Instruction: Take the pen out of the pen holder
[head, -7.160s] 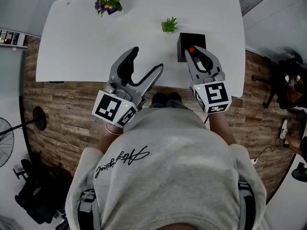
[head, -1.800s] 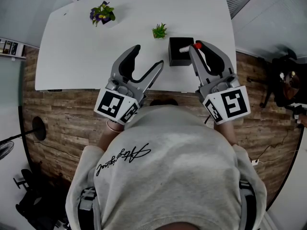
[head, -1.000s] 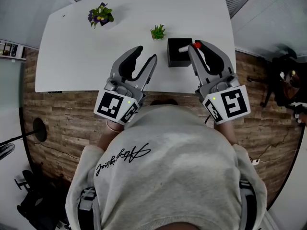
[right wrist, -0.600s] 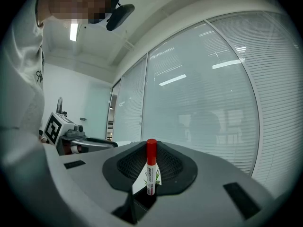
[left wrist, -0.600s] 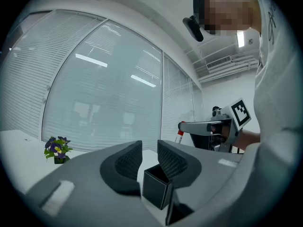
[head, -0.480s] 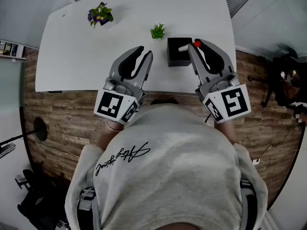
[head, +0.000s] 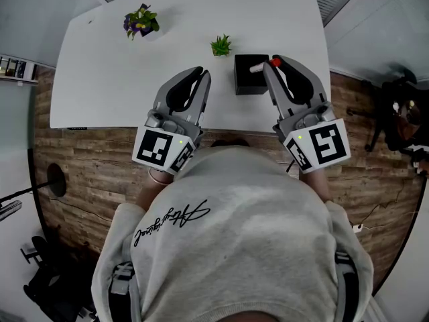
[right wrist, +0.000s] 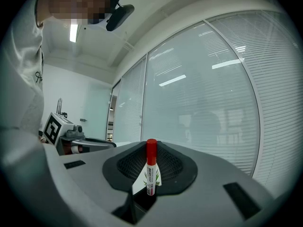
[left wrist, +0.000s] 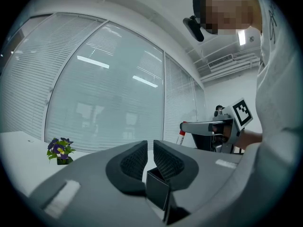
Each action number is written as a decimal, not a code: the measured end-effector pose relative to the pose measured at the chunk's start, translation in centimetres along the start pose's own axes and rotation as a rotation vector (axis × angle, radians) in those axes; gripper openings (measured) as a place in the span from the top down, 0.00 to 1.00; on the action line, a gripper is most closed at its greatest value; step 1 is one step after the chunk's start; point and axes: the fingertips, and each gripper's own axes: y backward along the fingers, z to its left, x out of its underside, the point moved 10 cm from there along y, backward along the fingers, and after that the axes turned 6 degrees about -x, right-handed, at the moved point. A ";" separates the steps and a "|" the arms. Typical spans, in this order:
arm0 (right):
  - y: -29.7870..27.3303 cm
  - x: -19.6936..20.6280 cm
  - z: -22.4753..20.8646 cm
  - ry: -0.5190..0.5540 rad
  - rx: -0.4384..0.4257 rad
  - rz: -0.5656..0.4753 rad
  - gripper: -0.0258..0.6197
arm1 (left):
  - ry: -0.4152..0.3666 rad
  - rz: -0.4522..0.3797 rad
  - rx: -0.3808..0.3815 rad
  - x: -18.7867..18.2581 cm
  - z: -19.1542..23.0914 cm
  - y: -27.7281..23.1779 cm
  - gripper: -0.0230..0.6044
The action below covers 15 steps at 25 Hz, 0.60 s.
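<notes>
pen (right wrist: 151, 167) clamped upright in right gripper (head: 275, 66)

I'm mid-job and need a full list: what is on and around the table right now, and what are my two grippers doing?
table: one, white, centre, on a wooden floor
flowering plant: one, purple blooms, far left of the table
green plant: one, small, mid table, left of the pen holder
pen holder: one, black, near right part of the table
pen: one, white with a red cap, upright between the right gripper's jaws, over the pen holder
left gripper: one, grey, over the table's near edge, jaws closing with nothing between them
right gripper: one, grey, over the pen holder, shut on the pen
</notes>
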 end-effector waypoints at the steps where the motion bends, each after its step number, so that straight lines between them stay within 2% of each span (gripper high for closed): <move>1: 0.0 0.0 0.0 0.000 0.000 0.000 0.86 | -0.001 0.000 -0.001 0.0 0.0 0.0 0.91; 15: -0.3 0.2 -0.1 -0.005 -0.005 -0.007 0.86 | -0.008 0.015 -0.019 0.2 0.2 0.0 0.96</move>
